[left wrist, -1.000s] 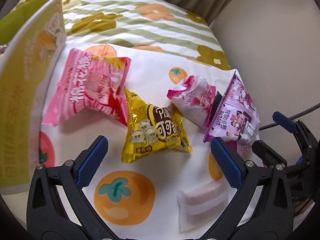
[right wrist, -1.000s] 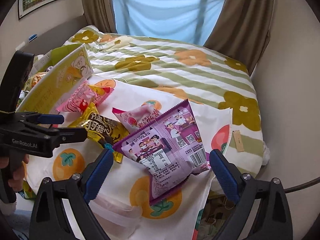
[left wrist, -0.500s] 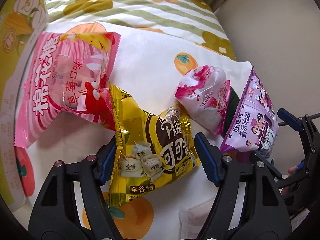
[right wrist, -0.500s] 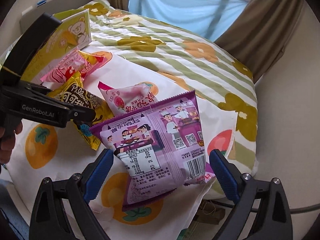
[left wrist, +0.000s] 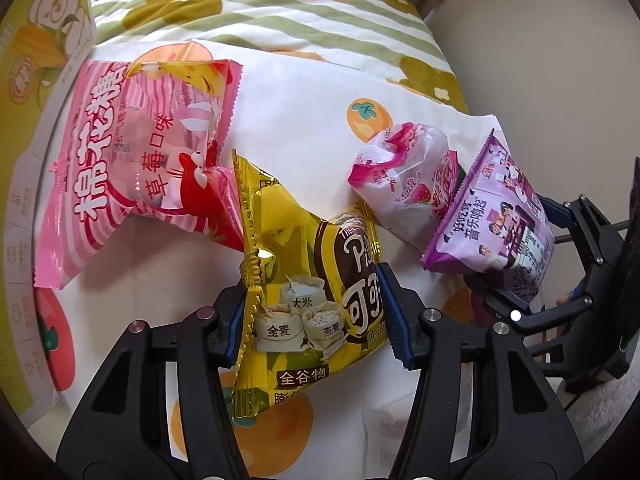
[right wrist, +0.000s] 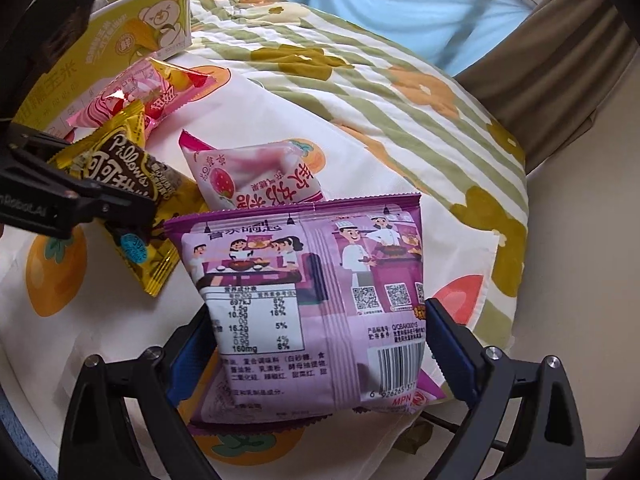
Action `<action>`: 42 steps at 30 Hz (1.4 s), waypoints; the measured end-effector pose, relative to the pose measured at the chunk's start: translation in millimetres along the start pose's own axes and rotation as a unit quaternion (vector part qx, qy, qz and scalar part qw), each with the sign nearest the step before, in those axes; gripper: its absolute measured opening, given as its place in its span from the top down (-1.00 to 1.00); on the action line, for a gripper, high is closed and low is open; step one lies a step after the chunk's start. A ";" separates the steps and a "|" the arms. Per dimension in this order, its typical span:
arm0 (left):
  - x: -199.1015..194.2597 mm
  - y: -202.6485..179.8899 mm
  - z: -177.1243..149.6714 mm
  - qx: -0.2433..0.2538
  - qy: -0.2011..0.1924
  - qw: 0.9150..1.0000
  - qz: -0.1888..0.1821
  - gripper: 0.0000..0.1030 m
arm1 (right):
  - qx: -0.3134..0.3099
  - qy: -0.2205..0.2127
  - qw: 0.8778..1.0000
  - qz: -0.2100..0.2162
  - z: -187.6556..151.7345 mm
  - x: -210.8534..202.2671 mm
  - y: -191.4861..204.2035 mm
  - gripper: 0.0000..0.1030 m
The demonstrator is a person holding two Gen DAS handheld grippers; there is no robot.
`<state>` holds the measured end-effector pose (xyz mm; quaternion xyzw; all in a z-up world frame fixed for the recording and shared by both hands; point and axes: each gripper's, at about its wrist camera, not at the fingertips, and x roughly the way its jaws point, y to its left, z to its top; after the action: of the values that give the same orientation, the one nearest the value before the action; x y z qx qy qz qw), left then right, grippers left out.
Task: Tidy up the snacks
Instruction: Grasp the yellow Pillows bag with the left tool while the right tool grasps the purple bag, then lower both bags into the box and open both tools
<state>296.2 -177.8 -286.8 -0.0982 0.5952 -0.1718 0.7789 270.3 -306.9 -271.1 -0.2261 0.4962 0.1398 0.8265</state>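
My left gripper [left wrist: 314,320] is shut on the yellow Pillows snack bag [left wrist: 308,280], which is crumpled between the blue pads; the bag also shows in the right wrist view [right wrist: 132,184]. My right gripper [right wrist: 316,356] straddles the purple snack bag [right wrist: 316,300], its pads at the bag's two sides; whether they press it I cannot tell. The purple bag also shows in the left wrist view [left wrist: 496,220]. A pink marshmallow bag [left wrist: 136,168] lies at the left. A small pink-and-white strawberry bag [left wrist: 404,184] lies between the yellow and purple bags.
The snacks lie on a white cloth with orange fruit prints [left wrist: 304,92] over a green-striped flowered quilt [right wrist: 360,64]. A tall yellow-green carton [left wrist: 32,48] stands at the left. A beige wall [left wrist: 560,40] and the bed's edge are at the right.
My left gripper moved forward and closed on the yellow bag, crumpling it. My right gripper moved in over the purple bag, and its pads narrowed to the bag's sides.
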 end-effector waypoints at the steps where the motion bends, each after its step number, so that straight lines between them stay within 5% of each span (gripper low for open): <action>1: -1.8 -0.4 -1.2 0.002 -0.001 1.000 0.000 0.00 | 0.005 0.001 1.000 0.007 -0.4 1.7 -1.2 -0.86; 5: -8.3 -2.0 -5.7 0.009 -0.004 1.000 0.002 0.01 | 0.021 0.003 0.999 0.026 -3.3 4.9 -1.3 -0.84; 7: -10.7 -4.9 -7.2 0.013 -0.007 1.000 0.005 0.05 | 0.025 0.001 0.999 0.027 -4.5 3.9 -1.5 -0.60; 13: -19.7 -5.3 -15.4 0.012 -0.011 1.000 0.003 0.11 | 0.037 -0.003 0.999 0.031 -10.2 -6.8 -0.9 -0.34; 23: -58.5 -14.0 -30.3 0.018 -0.048 0.999 -0.003 0.12 | 0.081 -0.043 0.995 0.043 -10.5 -47.7 -2.2 -0.33; 33: -146.5 -17.5 -34.4 0.013 -0.121 0.993 0.006 0.12 | 0.087 -0.084 0.989 0.080 15.3 -100.6 9.5 -0.33; 42: -229.5 29.3 -24.6 -0.014 -0.195 0.980 0.031 0.12 | 0.069 -0.124 0.986 0.090 66.9 -135.3 40.7 -0.33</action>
<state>223.6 -61.3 -98.9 -0.1223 0.4371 -0.1163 0.8834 239.1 -238.6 -134.1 -0.1035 0.4169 0.2060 0.8792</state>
